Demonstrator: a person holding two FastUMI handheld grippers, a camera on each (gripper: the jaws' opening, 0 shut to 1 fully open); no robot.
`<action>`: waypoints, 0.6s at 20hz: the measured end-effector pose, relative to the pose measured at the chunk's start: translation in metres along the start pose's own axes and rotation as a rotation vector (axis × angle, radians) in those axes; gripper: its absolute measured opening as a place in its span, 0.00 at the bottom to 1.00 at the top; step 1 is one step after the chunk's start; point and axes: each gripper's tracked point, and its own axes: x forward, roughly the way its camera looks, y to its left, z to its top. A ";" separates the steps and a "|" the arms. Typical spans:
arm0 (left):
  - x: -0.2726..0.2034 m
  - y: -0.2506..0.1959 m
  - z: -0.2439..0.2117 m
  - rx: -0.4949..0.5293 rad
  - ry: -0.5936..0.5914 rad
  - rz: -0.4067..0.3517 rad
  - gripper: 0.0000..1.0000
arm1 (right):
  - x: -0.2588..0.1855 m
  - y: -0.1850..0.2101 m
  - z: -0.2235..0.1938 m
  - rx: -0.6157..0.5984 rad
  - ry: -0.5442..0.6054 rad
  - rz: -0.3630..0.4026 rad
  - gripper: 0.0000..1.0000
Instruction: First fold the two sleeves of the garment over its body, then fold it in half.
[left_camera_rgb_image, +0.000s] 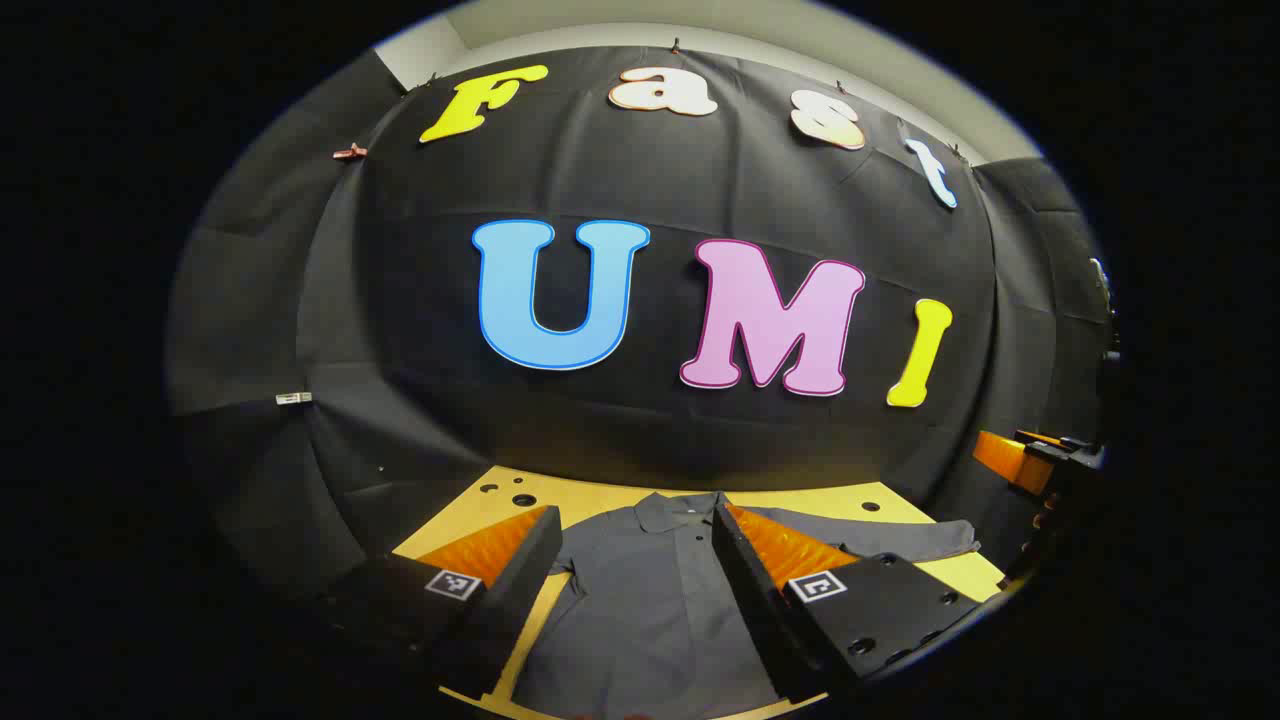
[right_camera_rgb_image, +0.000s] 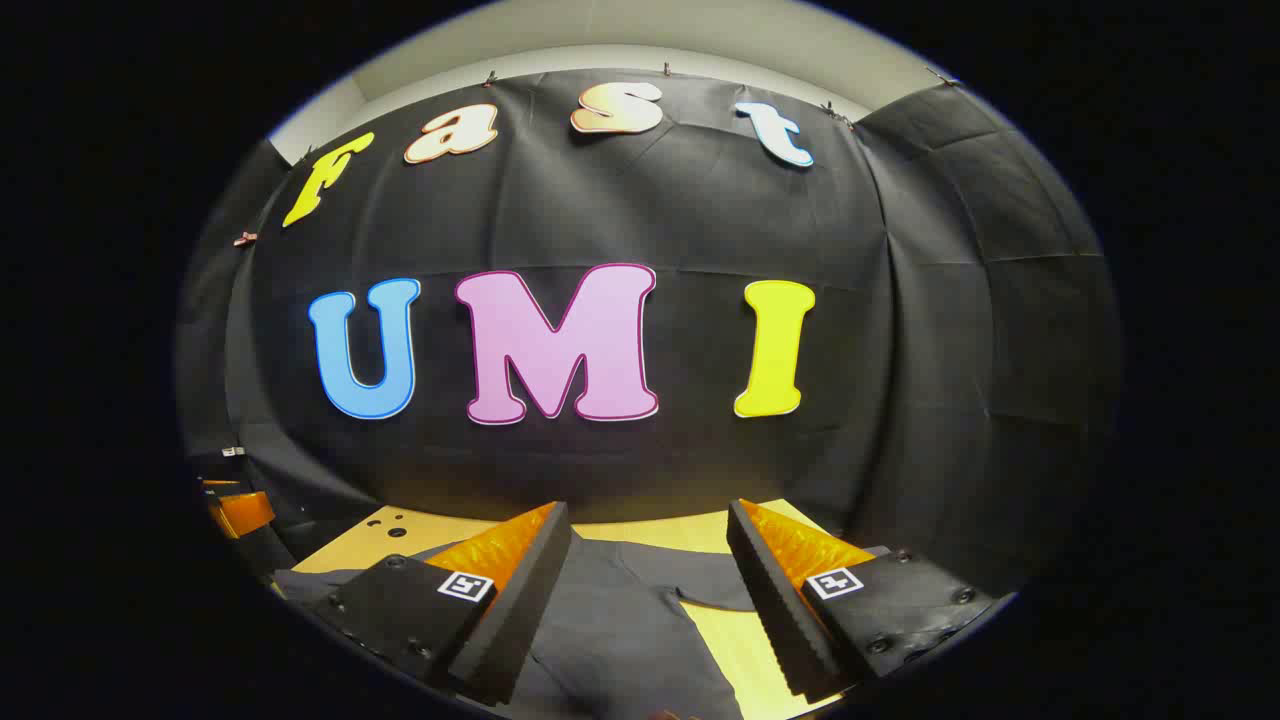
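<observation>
A dark grey polo shirt (left_camera_rgb_image: 640, 610) lies flat on the yellow table (left_camera_rgb_image: 590, 497), collar toward the booth wall. One short sleeve (left_camera_rgb_image: 900, 540) stretches out to the right in the left gripper view. My left gripper (left_camera_rgb_image: 635, 525) hovers open above the shirt's chest, nothing between its fingers. In the right gripper view the shirt (right_camera_rgb_image: 620, 630) spreads under my right gripper (right_camera_rgb_image: 648, 515), with a sleeve (right_camera_rgb_image: 715, 580) reaching between its fingers. That gripper is open too and holds nothing. The other gripper's orange part (left_camera_rgb_image: 1005, 455) shows at the right edge of the left gripper view.
The black cloth wall (left_camera_rgb_image: 640, 300) stands close behind the table's far edge. The tabletop has a few small holes (left_camera_rgb_image: 523, 499) near its back left corner. An orange and black gripper part (right_camera_rgb_image: 235, 510) sits at the left edge of the right gripper view.
</observation>
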 end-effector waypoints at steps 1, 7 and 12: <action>0.001 -0.001 -0.003 0.001 0.005 0.003 0.96 | 0.001 -0.002 -0.003 -0.003 0.005 0.000 0.97; 0.004 -0.004 -0.020 0.005 0.041 0.032 0.96 | 0.011 -0.003 -0.011 -0.024 0.021 0.021 0.97; 0.008 -0.008 -0.022 0.045 0.042 0.017 0.95 | 0.020 0.007 -0.021 -0.009 0.045 0.062 0.97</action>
